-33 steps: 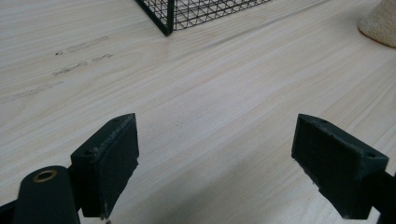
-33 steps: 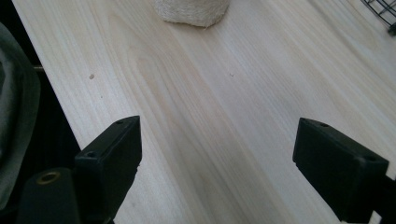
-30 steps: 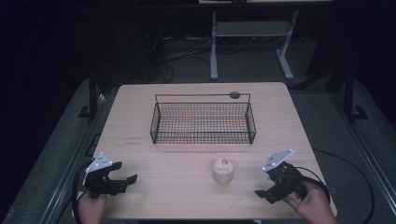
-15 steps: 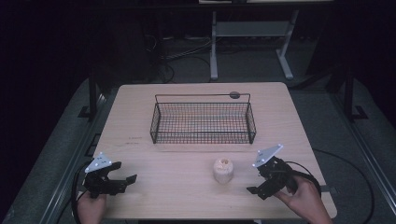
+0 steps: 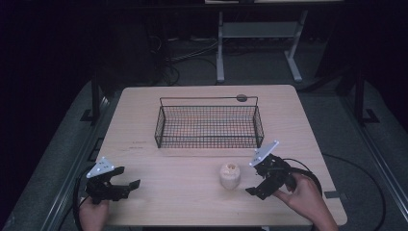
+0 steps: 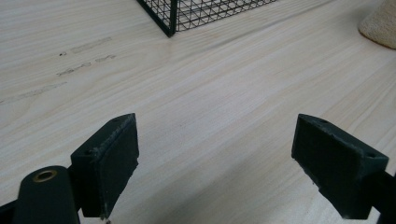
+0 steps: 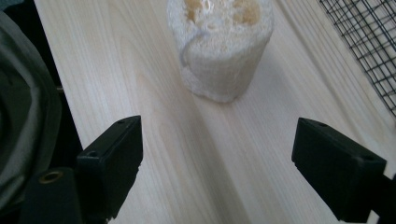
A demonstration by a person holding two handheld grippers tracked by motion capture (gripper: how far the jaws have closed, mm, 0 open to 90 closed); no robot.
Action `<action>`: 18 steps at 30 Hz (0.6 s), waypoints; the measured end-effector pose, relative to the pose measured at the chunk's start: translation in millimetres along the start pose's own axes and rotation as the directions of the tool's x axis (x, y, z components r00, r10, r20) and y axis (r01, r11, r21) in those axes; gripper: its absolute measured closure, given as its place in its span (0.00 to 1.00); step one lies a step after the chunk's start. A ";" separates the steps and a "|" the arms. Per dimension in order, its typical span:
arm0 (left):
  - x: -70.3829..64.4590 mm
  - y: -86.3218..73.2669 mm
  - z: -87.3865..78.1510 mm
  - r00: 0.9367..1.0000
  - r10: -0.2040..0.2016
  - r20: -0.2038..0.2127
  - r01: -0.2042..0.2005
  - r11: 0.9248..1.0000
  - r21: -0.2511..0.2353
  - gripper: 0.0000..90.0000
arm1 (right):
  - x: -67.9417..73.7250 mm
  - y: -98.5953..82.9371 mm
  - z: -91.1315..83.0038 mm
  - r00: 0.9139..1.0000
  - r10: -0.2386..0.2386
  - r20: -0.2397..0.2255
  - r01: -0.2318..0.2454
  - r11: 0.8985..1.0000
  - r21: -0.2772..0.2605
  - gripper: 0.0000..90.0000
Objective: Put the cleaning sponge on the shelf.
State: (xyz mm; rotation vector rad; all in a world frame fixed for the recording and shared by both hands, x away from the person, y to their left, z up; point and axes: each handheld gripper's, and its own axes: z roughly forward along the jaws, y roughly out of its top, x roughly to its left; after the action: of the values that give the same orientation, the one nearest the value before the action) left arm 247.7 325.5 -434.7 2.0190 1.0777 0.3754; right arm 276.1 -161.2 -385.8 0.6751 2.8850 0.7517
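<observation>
two grippers: both low over the bench (image 5: 144, 120), near its front edge
right gripper (image 5: 260, 185): jaws spread wide, empty, aimed at the loofah piece
loofah piece (image 5: 229, 175): standing upright on the bench, just beside the right gripper, apart from its jaws; pale, probably a natural sponge
left gripper (image 5: 126, 186): jaws wide apart, holding nothing
wire basket (image 5: 208, 126): mid-bench, beyond the loofah piece

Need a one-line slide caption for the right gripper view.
Open right gripper faces an upright loofah piece on the wooden table, wire basket alongside.
</observation>
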 end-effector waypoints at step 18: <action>1.7 -0.2 -0.6 1.000 0.002 0.001 -0.002 1.000 -0.004 0.15 | -4.4 35.3 10.7 0.999 -0.033 -0.039 0.035 0.999 0.028 0.18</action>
State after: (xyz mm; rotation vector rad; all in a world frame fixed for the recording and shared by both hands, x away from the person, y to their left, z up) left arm 248.2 327.3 -434.7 2.0164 1.0741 0.3773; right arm 296.0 -130.7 -378.2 0.6198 2.9396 0.7279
